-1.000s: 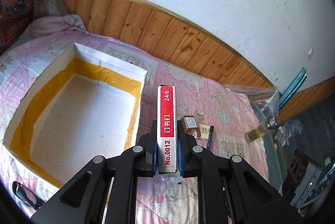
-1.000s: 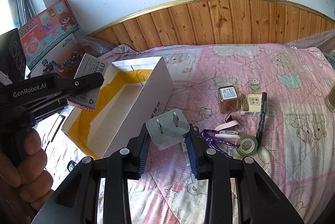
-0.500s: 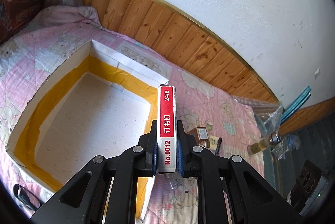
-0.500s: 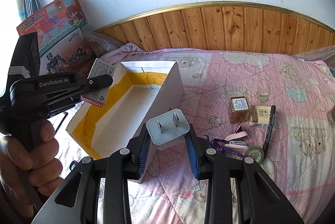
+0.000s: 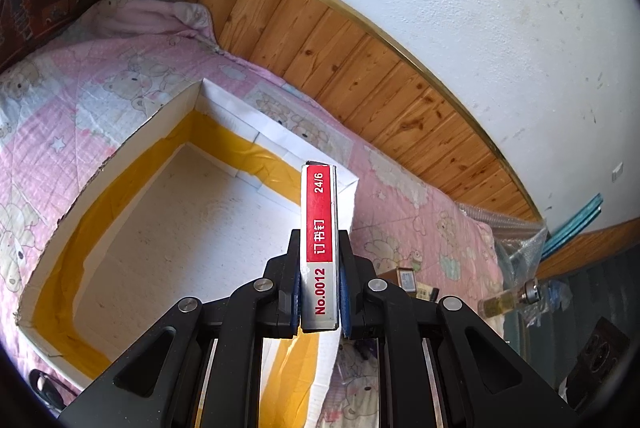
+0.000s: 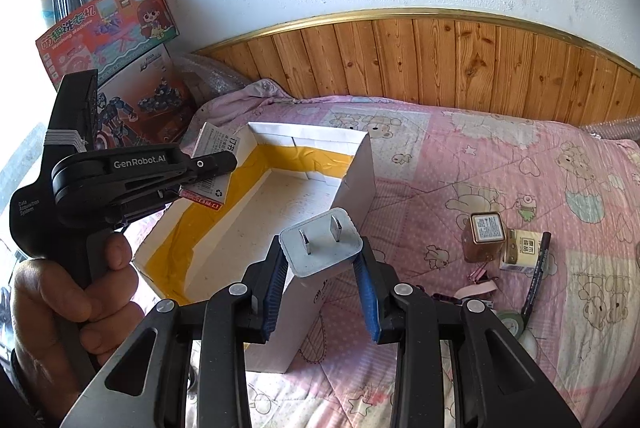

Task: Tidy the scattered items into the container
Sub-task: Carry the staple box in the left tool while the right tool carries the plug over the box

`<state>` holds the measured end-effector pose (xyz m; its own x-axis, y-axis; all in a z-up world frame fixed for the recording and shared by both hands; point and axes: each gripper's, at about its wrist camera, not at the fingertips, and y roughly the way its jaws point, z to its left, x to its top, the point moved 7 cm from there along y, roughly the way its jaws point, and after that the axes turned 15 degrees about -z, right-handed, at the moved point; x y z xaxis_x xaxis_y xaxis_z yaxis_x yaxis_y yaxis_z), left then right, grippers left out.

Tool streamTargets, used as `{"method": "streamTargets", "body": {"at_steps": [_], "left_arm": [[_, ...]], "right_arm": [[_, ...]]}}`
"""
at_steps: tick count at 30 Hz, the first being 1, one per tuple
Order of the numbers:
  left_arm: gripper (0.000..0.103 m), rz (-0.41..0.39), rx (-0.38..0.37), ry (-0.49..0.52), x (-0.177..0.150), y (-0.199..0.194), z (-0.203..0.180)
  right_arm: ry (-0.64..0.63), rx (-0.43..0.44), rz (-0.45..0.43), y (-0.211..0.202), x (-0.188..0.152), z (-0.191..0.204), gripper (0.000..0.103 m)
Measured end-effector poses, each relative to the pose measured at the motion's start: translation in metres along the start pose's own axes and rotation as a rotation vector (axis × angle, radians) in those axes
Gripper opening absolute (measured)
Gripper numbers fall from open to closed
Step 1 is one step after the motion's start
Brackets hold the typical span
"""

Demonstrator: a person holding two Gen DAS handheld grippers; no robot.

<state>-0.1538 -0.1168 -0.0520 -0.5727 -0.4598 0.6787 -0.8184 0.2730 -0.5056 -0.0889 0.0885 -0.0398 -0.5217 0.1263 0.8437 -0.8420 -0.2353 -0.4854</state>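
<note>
L gripper is clamped tight on a slim staple box, pinched across its thin faces so the long red spine sticks straight out along the fingers; seems a sensible hold, since it leaves most of the box past the pads and free to drop flat. In the R wrist view the same gripper hangs over the container's 9 o'clock wall w/ the staple box tilted above the rim. R gripper has its jaws partly closed on a white plug adapter, pads pressing its two sides, prongs facing up toward the camera, body poised about over the container's near corner. The container is a white cardboard box w/ yellow tape lining the inner edges; its floor looks bare, so prob. both items are about to go in, neither released yet. Still scattered at 3 o'clock of the container, on the quilt: a small amber bottle, a little cream carton touching it, a black pen, a tape roll, a pink clip-like thing. Surface is a bed w/ a pink bear-print quilt, soft and uneven, so the container could shift if knocked. Wood panelling under a gold trim, white wall above; toy boxes stacked at 10 o'clock; a hand grips the L handle.
</note>
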Motion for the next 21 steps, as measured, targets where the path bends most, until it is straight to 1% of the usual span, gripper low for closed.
{"method": "streamTargets", "body": {"at_steps": [9,16,21], "left_arm": [[0.015,0.026,0.014,-0.012,0.003,0.019,0.008],[0.015,0.031,0.078,0.041,0.003,0.032,0.021],[0.015,0.042,0.107,0.066,0.003,0.040,0.030]], "right_arm": [[-0.020,0.017,0.008,0.018,0.007,0.010,0.035],[-0.031,0.033,0.021,0.032,0.012,0.017,0.035],[-0.049,0.050,0.026,0.042,0.016,0.026,0.035]]}}
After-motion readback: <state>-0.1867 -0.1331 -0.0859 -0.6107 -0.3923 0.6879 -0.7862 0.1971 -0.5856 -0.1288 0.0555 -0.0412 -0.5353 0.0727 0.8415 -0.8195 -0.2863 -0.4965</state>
